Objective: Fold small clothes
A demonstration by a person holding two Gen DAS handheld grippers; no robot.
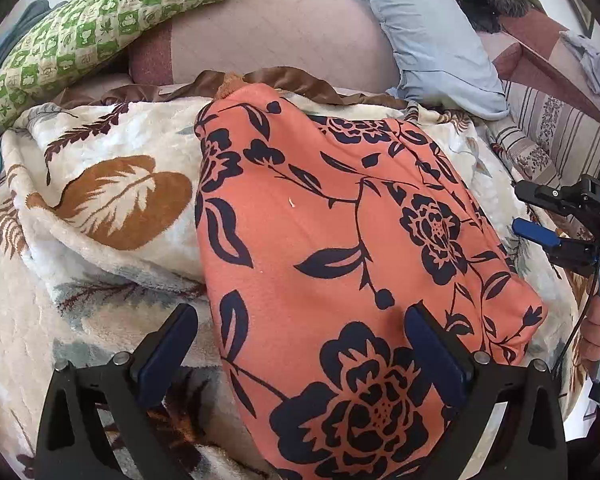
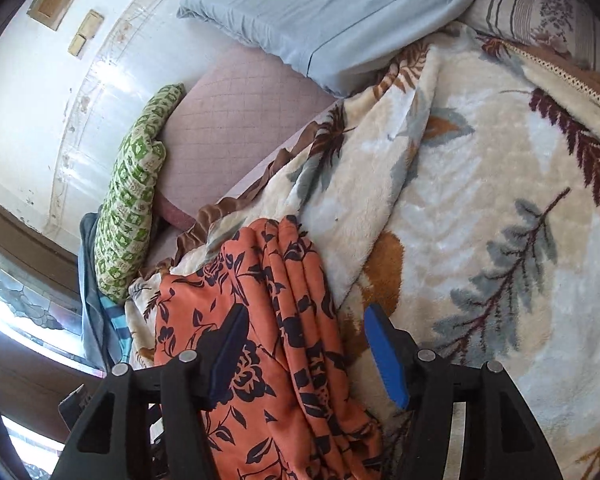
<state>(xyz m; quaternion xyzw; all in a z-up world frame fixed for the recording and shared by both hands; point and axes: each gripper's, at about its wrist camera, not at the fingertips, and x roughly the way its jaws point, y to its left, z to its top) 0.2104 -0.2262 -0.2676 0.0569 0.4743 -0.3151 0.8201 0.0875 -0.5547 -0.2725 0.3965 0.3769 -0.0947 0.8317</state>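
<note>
An orange garment with a dark floral print [image 1: 340, 240] lies folded flat on a cream leaf-patterned blanket [image 1: 100, 200]. My left gripper [image 1: 300, 320] is open just above the garment's near left edge, holding nothing. The right gripper shows at the right edge of the left wrist view [image 1: 556, 220], beside the garment's right edge. In the right wrist view the garment [image 2: 284, 320] shows its stacked folded edges, and my right gripper [image 2: 304, 316] is open with its jaws on either side of those edges, not closed on them.
A green checked pillow [image 1: 100, 28], a pink cushion [image 1: 276, 36] and a light blue pillow [image 1: 432, 36] lie at the head of the bed. A striped sheet [image 1: 556, 128] is at the right. The blanket [image 2: 500, 200] spreads wide to the right.
</note>
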